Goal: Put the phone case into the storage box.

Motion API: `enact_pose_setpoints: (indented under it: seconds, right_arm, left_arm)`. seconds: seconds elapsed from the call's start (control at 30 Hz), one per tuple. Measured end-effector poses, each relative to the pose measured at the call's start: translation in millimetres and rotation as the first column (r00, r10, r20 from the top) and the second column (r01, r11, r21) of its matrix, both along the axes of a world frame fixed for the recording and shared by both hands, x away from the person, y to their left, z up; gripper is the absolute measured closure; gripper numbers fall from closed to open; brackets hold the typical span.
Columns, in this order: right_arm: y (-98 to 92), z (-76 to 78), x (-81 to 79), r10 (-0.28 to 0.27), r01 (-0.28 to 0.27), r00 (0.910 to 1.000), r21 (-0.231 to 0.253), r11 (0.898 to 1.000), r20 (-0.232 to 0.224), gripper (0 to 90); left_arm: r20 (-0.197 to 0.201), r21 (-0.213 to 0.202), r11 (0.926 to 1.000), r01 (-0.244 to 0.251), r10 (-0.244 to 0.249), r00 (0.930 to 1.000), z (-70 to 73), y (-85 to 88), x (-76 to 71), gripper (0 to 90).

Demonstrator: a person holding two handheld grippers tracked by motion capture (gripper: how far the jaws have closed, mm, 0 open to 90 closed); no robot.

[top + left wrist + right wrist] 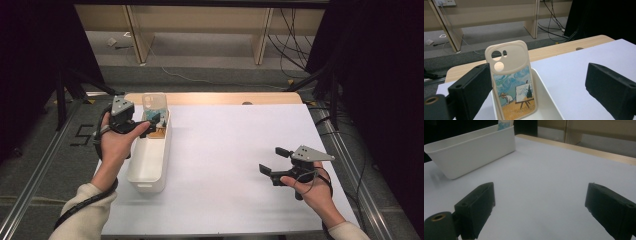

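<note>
A cream phone case (154, 107) with a painted scene of an artist at an easel stands upright at the far end of a white plastic bin (146, 167). In the left gripper view the case (511, 80) rises out of the bin (550, 105), close beside one jaw. My left gripper (154, 123) is open around the case, its jaws set wide (539, 87). My right gripper (274, 160) hovers open over the white table at the right, nothing between its jaws (540, 205). From there the bin (474, 150) lies far off, the case's top (505, 124) poking above it.
The white tabletop (225, 150) spreads between bin and right gripper. A wooden strip (215, 98) borders its far edge. Metal rails (350, 165) run along both sides. Cables (292, 45) lie on the floor behind.
</note>
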State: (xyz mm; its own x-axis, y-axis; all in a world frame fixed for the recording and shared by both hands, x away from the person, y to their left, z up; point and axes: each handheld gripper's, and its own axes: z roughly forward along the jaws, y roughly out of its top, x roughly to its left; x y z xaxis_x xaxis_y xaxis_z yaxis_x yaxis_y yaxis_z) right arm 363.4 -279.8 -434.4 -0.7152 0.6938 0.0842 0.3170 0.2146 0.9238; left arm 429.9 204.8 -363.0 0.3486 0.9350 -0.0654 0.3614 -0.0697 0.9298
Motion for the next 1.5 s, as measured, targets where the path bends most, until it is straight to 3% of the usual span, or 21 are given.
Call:
enact_pose_setpoints:
  seconds: [0.5,1.5]
  right_arm:
    - [-0.4,0.8,-0.5,-0.002,0.002,1.0000,0.000,1.000,0.001,10.3]
    - [0.0,1.1,-0.8,0.002,-0.002,1.0000,-0.006,1.000,0.004,10.3]
  left_arm:
    - [-0.001,-0.026,0.9993,0.027,-0.027,0.9996,-10.0,2.1,-21.4,3.5]
    - [0.026,0.000,0.9961,0.089,-0.089,0.9957,-24.0,-4.2,-60.1,3.2]
